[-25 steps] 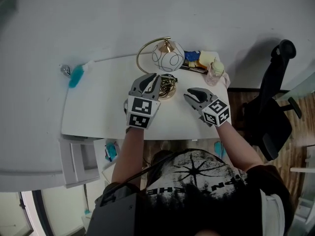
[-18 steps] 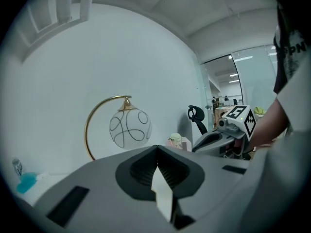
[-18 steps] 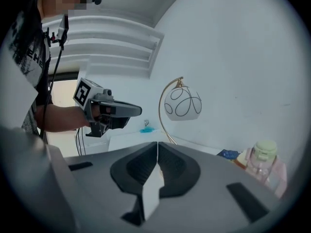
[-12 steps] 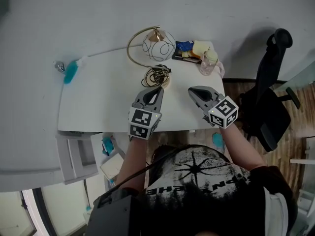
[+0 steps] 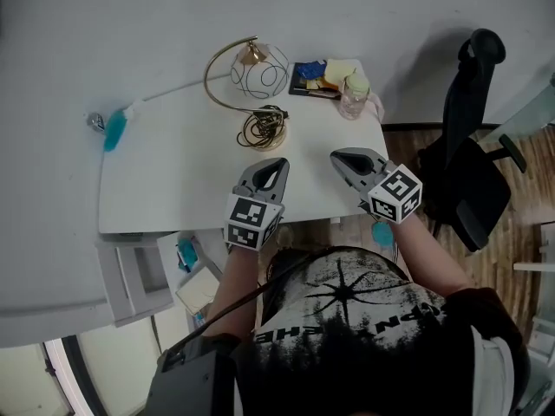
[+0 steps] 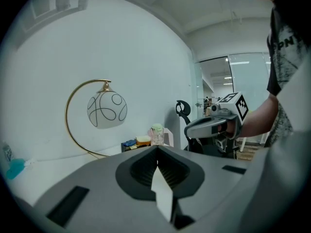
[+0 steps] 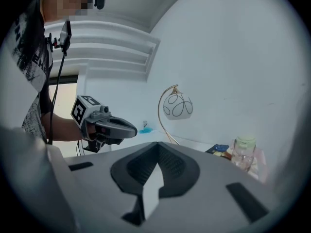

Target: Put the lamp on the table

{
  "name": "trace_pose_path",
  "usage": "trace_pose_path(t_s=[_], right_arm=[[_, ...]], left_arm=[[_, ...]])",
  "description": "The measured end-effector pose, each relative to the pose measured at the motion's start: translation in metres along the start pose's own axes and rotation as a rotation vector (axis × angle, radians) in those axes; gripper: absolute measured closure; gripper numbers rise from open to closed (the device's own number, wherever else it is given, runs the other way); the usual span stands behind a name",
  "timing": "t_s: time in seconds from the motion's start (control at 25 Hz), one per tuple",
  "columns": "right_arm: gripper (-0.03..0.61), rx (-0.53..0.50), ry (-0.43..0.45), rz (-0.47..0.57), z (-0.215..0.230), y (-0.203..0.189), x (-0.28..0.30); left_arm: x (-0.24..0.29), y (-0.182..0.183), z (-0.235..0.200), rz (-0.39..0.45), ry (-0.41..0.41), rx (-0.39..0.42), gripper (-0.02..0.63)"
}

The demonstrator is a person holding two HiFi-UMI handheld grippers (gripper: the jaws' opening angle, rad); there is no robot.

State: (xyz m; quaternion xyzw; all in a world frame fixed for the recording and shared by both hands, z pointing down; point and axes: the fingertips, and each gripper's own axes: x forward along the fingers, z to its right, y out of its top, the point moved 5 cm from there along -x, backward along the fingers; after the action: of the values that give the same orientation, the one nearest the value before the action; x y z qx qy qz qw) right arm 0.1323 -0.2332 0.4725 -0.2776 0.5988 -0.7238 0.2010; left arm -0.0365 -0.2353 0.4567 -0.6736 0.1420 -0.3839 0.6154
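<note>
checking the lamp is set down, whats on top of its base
A coiled dark cord lies piled on the base of the lamp, which stands on the white table. The coil covers most of the base, so its top cannot be seen.

Little here can be read. The person's black T-shirt carries white capitals. In the left gripper view "PN" can be read at the frame's edge, with the rest of the word cut off. In the head view the same shirt shows a line of white letters under a star-shaped graphic, upside down and too warped to read. The marker cube on the left gripper, like the one on the right gripper, bears only black-and-white square code patterns.
</note>
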Motion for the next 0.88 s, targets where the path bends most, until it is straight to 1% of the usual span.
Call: trace_pose_path(t_s=[0.16,0.36,0.88], right_arm=[[0.56,-0.013,0.004,-0.015,0.0,-0.003,-0.004],[0.56,-0.026,0.009,-0.014,-0.003,-0.002,-0.005],[0.56,-0.036,0.017,-0.029,-0.014,-0.005,-0.009]], left_arm=[[0.006,0.002,0.013,-0.001,-0.04,-0.002,0.598],[0.011,0.006,0.023,-0.002,-0.059,0.018,0.598],[0.016,0.01,0.043,-0.002,-0.107,0.029,0.598]])
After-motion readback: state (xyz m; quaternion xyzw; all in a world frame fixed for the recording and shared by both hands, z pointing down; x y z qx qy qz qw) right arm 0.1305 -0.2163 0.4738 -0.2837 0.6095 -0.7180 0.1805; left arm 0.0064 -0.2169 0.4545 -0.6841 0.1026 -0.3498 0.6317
